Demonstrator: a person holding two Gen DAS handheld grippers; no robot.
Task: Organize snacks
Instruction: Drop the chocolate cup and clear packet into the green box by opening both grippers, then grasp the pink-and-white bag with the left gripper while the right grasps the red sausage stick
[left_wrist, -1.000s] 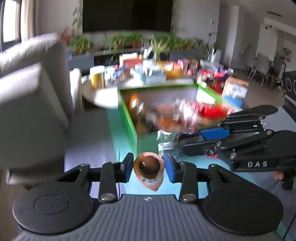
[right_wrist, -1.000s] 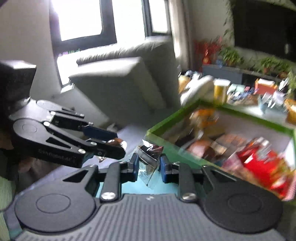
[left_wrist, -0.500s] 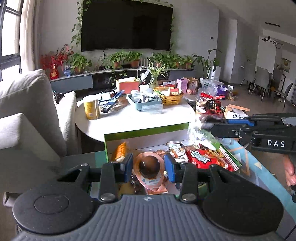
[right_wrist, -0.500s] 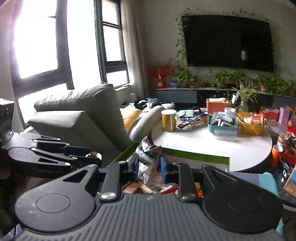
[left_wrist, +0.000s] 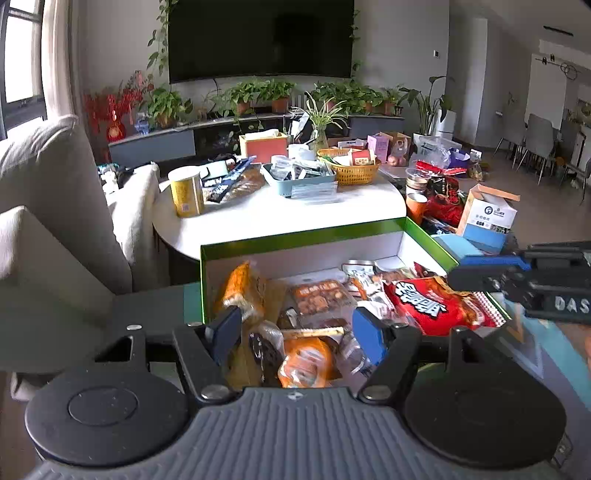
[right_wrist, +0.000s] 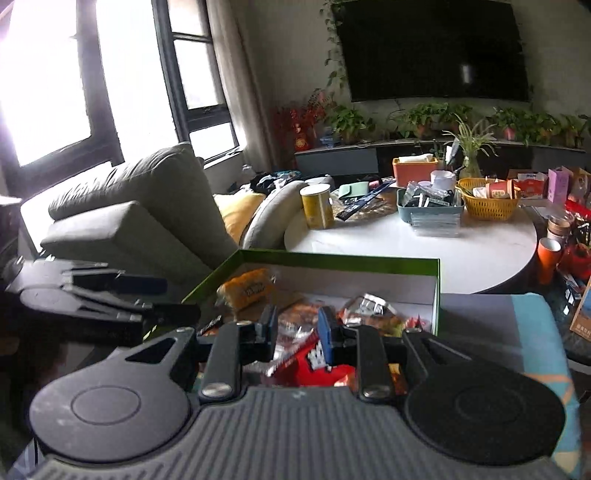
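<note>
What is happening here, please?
A person holds two grippers over a green box full of snack packets. The left gripper and the right gripper are both open and hold nothing. An orange packet lies in the box below the left one, and a red bag lies to its right.

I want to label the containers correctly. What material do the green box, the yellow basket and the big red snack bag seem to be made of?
Green box: probably cardboard, with thin flat walls, white inside.
Yellow basket: looks like woven plastic or wicker; open lattice, cannot tell which.
Red snack bag: glossy plastic film, crinkled and shiny.
</note>
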